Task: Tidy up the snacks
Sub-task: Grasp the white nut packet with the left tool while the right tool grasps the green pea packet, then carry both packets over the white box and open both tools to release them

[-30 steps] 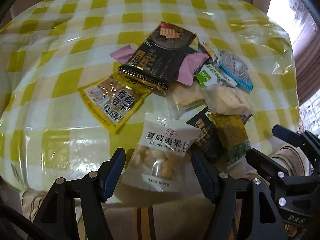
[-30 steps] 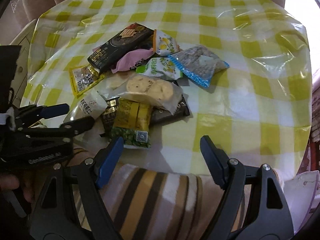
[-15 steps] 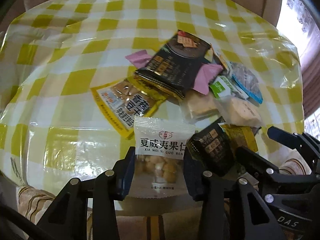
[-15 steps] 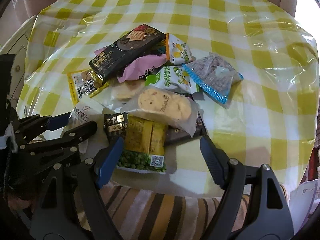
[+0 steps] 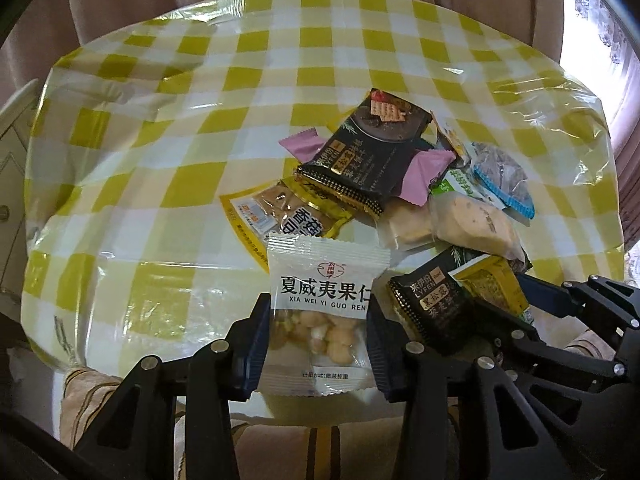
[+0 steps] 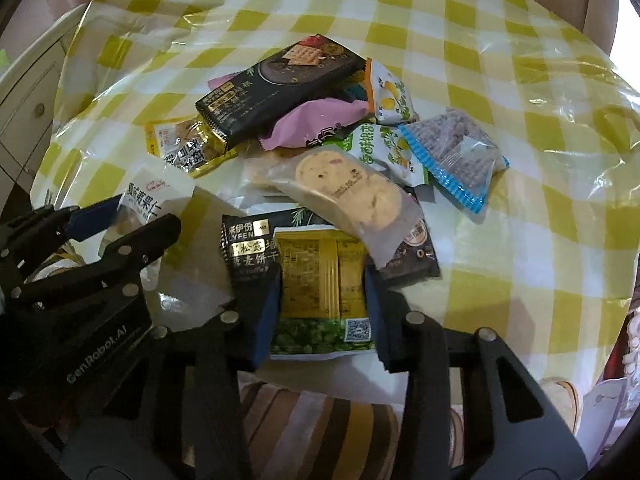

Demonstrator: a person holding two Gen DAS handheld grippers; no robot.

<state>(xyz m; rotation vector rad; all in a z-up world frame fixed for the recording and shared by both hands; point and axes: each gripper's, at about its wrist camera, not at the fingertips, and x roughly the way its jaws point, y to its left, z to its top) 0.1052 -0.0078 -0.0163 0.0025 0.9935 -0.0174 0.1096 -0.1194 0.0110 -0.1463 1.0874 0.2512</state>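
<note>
Two packets gripped | left gripper (image 5: 316, 332): nut packet (image 5: 326, 300) | right gripper (image 6: 322, 312) closing: pea packet (image 6: 320, 280)

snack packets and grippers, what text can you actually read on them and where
"XIA WEI YI GUO REN": white nut packet, between the left gripper's pads.
"LYFEN": small black packet.
"GenRobot.AI": left gripper's body, right wrist view.
Yellow-green packet, between the closing right gripper's pads: QR code only.
Other print: too blurred.

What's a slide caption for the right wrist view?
Right gripper closing on yellow-green snack packet at pile's near edge.
</note>
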